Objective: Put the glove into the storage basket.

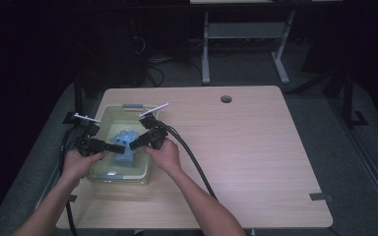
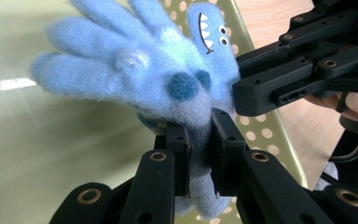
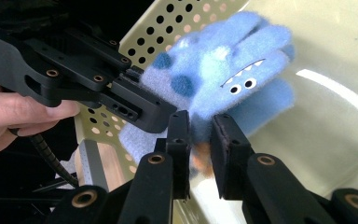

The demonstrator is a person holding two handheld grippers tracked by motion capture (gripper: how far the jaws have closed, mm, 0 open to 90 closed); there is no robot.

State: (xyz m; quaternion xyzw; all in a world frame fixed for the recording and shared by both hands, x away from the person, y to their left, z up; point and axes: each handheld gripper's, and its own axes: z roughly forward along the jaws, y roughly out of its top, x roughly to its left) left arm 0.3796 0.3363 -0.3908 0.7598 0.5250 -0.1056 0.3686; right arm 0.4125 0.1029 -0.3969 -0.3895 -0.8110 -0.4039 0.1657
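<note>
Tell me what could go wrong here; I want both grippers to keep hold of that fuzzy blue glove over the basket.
The left gripper pinches only the blue glove near its cuff, so the fluffy fabric may slip out. The right gripper closes on an edge too; opposing pulls could stretch it. Both work inside the basket, where jaws might knock its perforated wall.

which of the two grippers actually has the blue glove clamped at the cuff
The left gripper: its pads pinch the cuff of the fuzzy blue glove over the basket. The right gripper meets the glove from the opposite side, near its thumb.
</note>
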